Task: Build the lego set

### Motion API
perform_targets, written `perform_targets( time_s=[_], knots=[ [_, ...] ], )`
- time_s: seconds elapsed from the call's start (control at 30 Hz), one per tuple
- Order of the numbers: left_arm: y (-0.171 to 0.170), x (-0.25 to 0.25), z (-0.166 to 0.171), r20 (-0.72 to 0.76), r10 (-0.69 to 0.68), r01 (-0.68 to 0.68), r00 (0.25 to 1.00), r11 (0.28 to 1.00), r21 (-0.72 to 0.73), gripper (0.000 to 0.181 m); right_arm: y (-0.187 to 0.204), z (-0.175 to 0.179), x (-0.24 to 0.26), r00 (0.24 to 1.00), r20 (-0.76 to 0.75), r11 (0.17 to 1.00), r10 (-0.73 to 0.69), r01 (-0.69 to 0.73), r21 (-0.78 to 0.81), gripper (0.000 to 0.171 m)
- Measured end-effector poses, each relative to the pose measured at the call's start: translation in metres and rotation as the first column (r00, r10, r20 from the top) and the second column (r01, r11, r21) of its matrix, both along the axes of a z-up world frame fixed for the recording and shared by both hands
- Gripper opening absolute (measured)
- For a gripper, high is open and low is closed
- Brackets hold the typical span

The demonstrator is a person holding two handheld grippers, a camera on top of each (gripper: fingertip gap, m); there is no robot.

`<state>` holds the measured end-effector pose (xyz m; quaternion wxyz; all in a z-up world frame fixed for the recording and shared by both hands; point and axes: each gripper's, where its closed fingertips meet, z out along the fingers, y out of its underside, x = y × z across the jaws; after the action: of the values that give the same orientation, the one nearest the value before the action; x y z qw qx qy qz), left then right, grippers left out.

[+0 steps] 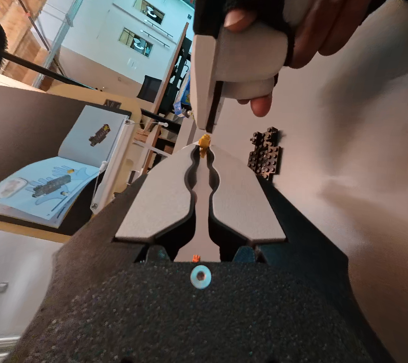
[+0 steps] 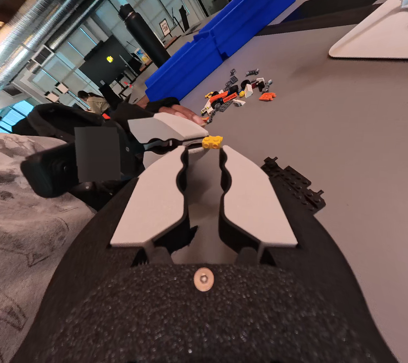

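Jutting from the tips of the left gripper (image 1: 203,149), which is pinched tight on it, the small yellow brick (image 2: 212,142) lies crosswise just ahead of the right gripper (image 2: 204,148), whose jaws stand partly open and hold nothing. The black plate assembly (image 2: 293,184) rests on the table (image 2: 331,131) nearby, right of both.

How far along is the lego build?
Early. Done: a black studded base is partly assembled and lies on the table. In hand: the left gripper pinches a small yellow brick; the right gripper is open just short of it. Left: the loose pile of pieces beside the blue bins.
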<state>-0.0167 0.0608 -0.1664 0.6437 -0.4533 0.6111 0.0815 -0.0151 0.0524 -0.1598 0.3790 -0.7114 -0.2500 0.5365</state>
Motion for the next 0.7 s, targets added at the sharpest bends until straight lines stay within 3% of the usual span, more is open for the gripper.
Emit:
perform_targets(
  time_s=[0.13,0.37,0.5,0.6,0.7],
  knots=[
    [-0.003,0.001,0.003,0.015,0.000,0.000,1.000,1.000,0.016,0.006,-0.002,-0.002,0.000,1.000,0.021,1.000,0.014,-0.015,0.026,0.006],
    [-0.005,0.001,0.002,-0.034,0.004,-0.001,0.999,0.996,0.085,0.006,0.001,-0.001,0.001,0.998,0.056,0.996,-0.022,0.017,0.089,0.030],
    [-0.009,0.005,0.000,-0.038,-0.016,0.019,0.999,0.997,0.079,0.006,-0.003,-0.007,-0.004,0.996,0.094,0.996,0.008,-0.017,0.087,0.020],
    [-0.018,0.009,0.002,0.021,-0.092,0.092,0.996,0.996,0.015,0.006,-0.009,-0.006,-0.001,0.991,0.109,0.989,0.080,-0.093,0.115,0.016],
    [-0.021,0.010,0.002,0.133,-0.134,0.156,0.982,0.973,-0.170,0.006,-0.006,-0.007,0.017,0.968,0.231,0.949,0.093,-0.157,0.275,0.016]
  ],
)
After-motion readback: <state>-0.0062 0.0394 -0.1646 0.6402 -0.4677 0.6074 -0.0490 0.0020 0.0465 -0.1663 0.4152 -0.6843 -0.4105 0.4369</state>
